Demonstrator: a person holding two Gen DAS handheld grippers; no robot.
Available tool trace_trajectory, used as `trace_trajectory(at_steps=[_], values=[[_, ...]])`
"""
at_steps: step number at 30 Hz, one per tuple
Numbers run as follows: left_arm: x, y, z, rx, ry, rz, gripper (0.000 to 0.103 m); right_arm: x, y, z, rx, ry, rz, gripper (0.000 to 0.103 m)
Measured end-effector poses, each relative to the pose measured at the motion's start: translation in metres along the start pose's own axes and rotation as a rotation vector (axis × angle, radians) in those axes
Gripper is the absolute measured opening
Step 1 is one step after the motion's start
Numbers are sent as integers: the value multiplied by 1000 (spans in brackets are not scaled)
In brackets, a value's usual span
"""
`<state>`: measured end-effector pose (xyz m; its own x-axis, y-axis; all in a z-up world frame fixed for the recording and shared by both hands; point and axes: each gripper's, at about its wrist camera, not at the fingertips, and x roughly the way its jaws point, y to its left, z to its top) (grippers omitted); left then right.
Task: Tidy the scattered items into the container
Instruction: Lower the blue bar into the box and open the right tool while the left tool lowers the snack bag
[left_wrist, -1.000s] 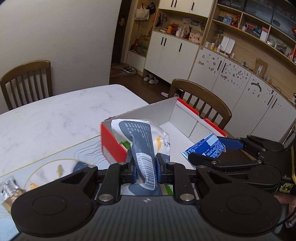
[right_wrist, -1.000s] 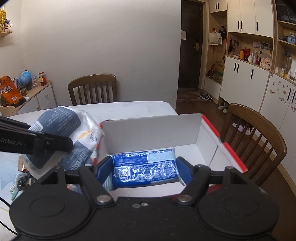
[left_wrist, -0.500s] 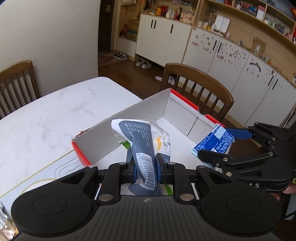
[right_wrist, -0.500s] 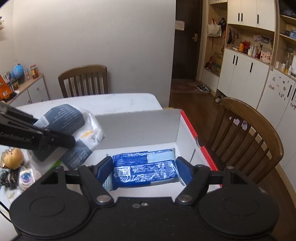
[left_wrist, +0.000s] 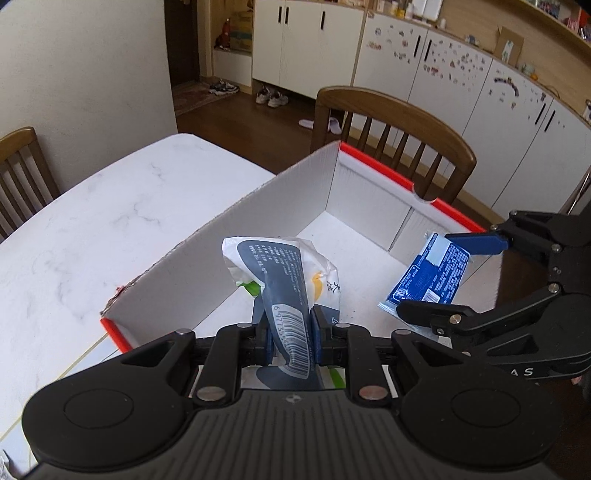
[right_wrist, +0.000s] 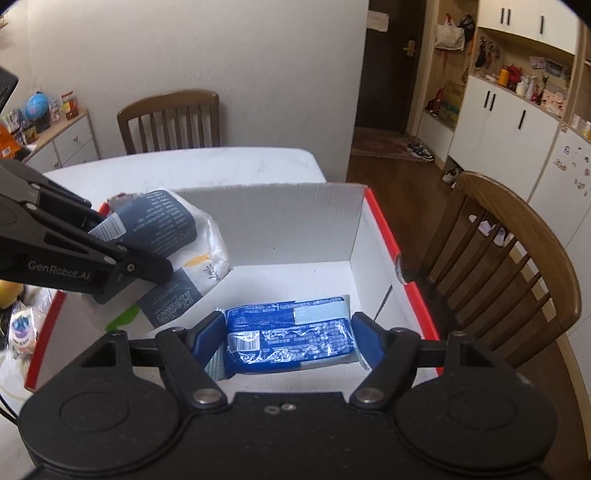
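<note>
Your left tool (left_wrist: 290, 330) was clenched on a crumpled white and dark grey plastic packet with a barcode (left_wrist: 284, 291), pinched narrow between the blue pads (left_wrist: 317, 341), and you held it over the near left part of the white corrugated cardboard box with red rim (left_wrist: 280, 206). Seen from your right wrist, the same packet (right_wrist: 177, 236) hung above the box's left side, its lower end close to the white floor; whether it touched the floor could not be told.

Your right tool (right_wrist: 288, 341) was clamped across the ends of a flat blue plastic-wrapped packet with white print (right_wrist: 291, 334), which you held level above the box's floor (right_wrist: 295, 280) near its front wall. From your left wrist that blue packet (left_wrist: 430, 278) sat tilted over the box's right side, near the red edge.

The box stood at the near right corner of the white marble-patterned desk (left_wrist: 92, 229), its far right wall close to a brown wooden chair with a slatted back (left_wrist: 395, 122). A few small wrapped items (right_wrist: 18, 325) lay on the desk just left of the box. Another wooden chair (right_wrist: 173, 122) stood at the desk's far edge.
</note>
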<state>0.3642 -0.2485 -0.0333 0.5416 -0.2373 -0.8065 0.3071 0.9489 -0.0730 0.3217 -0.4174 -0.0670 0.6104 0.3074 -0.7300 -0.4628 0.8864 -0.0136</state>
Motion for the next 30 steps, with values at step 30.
trace_trajectory(at_steps=[30], values=[[65, 1, -12, 73, 212, -12, 18, 66, 4, 1, -155, 273, 65, 75]])
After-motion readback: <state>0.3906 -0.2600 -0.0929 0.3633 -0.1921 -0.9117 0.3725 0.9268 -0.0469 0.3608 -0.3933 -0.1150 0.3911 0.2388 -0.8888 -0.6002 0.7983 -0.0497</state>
